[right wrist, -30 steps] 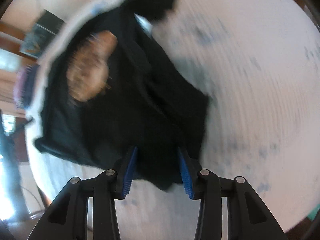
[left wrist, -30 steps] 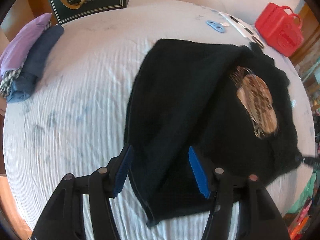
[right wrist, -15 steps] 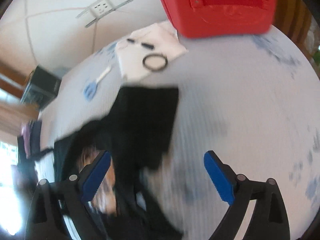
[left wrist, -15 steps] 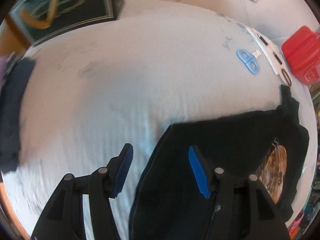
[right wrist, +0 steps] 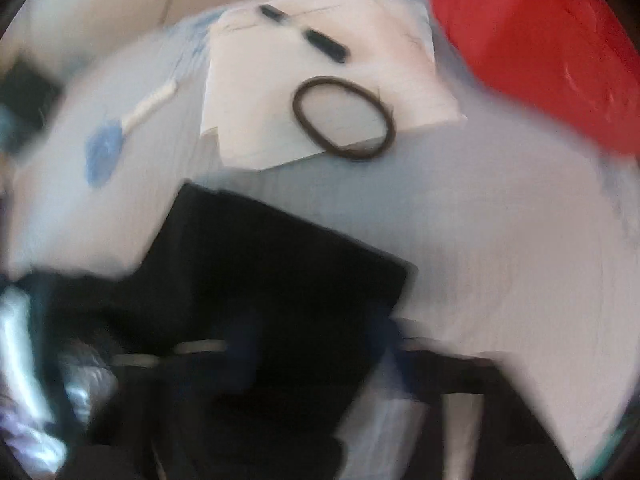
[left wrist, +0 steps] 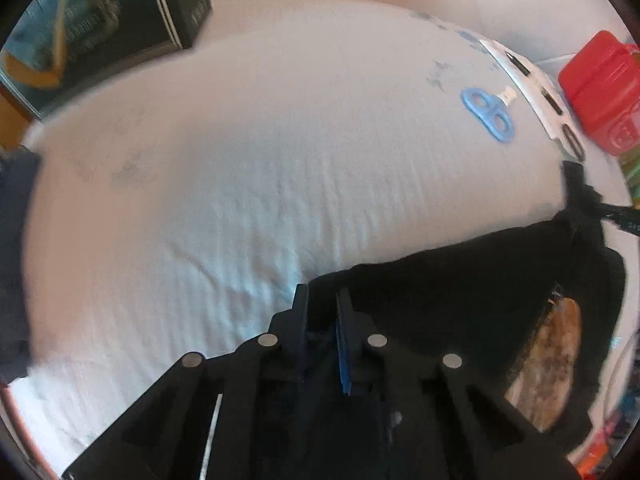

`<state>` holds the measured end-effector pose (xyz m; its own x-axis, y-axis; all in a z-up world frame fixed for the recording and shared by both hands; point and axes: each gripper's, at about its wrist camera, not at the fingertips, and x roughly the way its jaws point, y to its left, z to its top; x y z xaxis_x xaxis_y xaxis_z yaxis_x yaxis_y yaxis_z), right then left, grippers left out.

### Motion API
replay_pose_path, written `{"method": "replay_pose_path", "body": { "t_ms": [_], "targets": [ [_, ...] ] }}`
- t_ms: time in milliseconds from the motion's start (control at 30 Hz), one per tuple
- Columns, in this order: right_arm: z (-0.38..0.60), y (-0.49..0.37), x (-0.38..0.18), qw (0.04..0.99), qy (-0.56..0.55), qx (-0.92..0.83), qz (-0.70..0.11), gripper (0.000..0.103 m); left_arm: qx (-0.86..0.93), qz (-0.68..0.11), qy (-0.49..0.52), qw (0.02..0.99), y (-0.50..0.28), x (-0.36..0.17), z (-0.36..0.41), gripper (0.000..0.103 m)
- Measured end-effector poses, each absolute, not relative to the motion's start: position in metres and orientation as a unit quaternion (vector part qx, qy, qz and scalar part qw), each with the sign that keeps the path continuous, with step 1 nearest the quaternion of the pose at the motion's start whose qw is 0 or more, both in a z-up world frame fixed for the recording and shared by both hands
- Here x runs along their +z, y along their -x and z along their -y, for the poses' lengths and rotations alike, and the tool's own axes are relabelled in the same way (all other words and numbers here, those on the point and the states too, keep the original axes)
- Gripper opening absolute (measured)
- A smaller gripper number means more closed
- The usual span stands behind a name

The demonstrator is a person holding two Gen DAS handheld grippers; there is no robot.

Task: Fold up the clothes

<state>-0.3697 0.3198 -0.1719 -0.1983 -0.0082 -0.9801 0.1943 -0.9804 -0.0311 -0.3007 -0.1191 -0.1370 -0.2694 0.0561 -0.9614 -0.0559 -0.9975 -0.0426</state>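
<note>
A black garment (left wrist: 460, 292) with a brown printed patch (left wrist: 548, 364) lies on the white table cover (left wrist: 240, 184), low and right in the left wrist view. My left gripper (left wrist: 322, 300) is shut on the garment's near corner. In the blurred right wrist view the garment's dark sleeve (right wrist: 272, 264) lies just ahead of my right gripper (right wrist: 316, 336), whose blue pads are smeared by motion; its jaws straddle the sleeve edge, and I cannot tell how far they have closed.
A red plastic case (left wrist: 604, 88) stands at the far right, also seen in the right wrist view (right wrist: 532, 40). White paper (right wrist: 320, 80) carries a brown hair band (right wrist: 344, 118). A blue clip (left wrist: 488, 114) lies nearby. A dark gift box (left wrist: 100, 28) stands back left.
My left gripper has dropped to the garment's corner and shut on it. My right gripper has swung toward the sleeve end near the red case, and its jaws have narrowed from wide open.
</note>
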Motion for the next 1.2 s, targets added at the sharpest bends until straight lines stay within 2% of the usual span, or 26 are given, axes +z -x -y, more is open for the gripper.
{"method": "replay_pose_path", "body": {
  "t_ms": [100, 167, 300, 333, 367, 400, 433, 467, 533, 633, 733, 800, 900, 933, 1100, 1200],
  "targets": [
    [-0.305, 0.371, -0.139, 0.064, -0.566, -0.811, -0.131, 0.0, 0.833, -0.018, 0.553, -0.007, 0.301, -0.119, 0.122, 0.012],
    [-0.306, 0.38, -0.111, 0.057, -0.51, -0.848, -0.134, 0.0, 0.836, -0.007, 0.548, -0.017, 0.307, -0.117, 0.123, 0.012],
    [-0.327, 0.411, -0.108, 0.063, -0.546, -0.834, -0.051, 0.004, 0.824, -0.002, 0.565, -0.028, 0.313, -0.134, 0.118, 0.012],
    [-0.333, 0.412, -0.112, 0.067, -0.56, -0.825, -0.031, 0.015, 0.824, -0.002, 0.566, -0.027, 0.309, -0.135, 0.122, 0.012],
    [-0.338, 0.409, -0.119, 0.069, -0.571, -0.818, -0.017, 0.033, 0.823, -0.002, 0.567, -0.025, 0.306, -0.137, 0.124, 0.012],
    [-0.342, 0.407, -0.126, 0.071, -0.581, -0.811, -0.005, 0.042, 0.822, -0.002, 0.57, -0.024, 0.304, -0.138, 0.126, 0.012],
    [-0.345, 0.404, -0.132, 0.073, -0.591, -0.803, -0.003, 0.059, 0.82, 0.001, 0.572, -0.023, 0.301, -0.138, 0.13, 0.012],
    [-0.349, 0.4, -0.138, 0.072, -0.602, -0.795, 0.003, 0.071, 0.819, 0.002, 0.574, -0.021, 0.299, -0.139, 0.132, 0.012],
    [-0.356, 0.395, -0.149, 0.07, -0.619, -0.782, 0.018, 0.073, 0.818, 0.0, 0.575, -0.022, 0.299, -0.139, 0.13, 0.012],
    [-0.36, 0.392, -0.162, 0.07, -0.633, -0.77, 0.041, 0.073, 0.813, -0.009, 0.581, -0.024, 0.305, -0.143, 0.124, 0.012],
    [-0.348, 0.387, -0.17, 0.061, -0.635, -0.77, -0.001, 0.074, 0.812, -0.016, 0.582, -0.023, 0.305, -0.147, 0.121, 0.012],
    [-0.339, 0.384, -0.176, 0.055, -0.636, -0.769, -0.03, 0.07, 0.813, -0.018, 0.581, -0.022, 0.305, -0.147, 0.121, 0.012],
    [-0.325, 0.382, -0.17, 0.067, -0.629, -0.772, -0.06, 0.041, 0.813, -0.016, 0.581, -0.02, 0.305, -0.148, 0.122, 0.012],
    [-0.321, 0.381, -0.168, 0.07, -0.626, -0.774, -0.071, 0.011, 0.813, -0.015, 0.581, -0.019, 0.304, -0.148, 0.122, 0.012],
    [-0.299, 0.378, -0.149, 0.072, -0.578, -0.8, -0.148, 0.008, 0.814, -0.013, 0.58, -0.015, 0.304, -0.148, 0.124, 0.012],
    [-0.298, 0.388, -0.115, 0.059, -0.515, -0.84, -0.161, 0.008, 0.813, -0.009, 0.581, -0.014, 0.305, -0.148, 0.125, 0.012]
  ]
}}
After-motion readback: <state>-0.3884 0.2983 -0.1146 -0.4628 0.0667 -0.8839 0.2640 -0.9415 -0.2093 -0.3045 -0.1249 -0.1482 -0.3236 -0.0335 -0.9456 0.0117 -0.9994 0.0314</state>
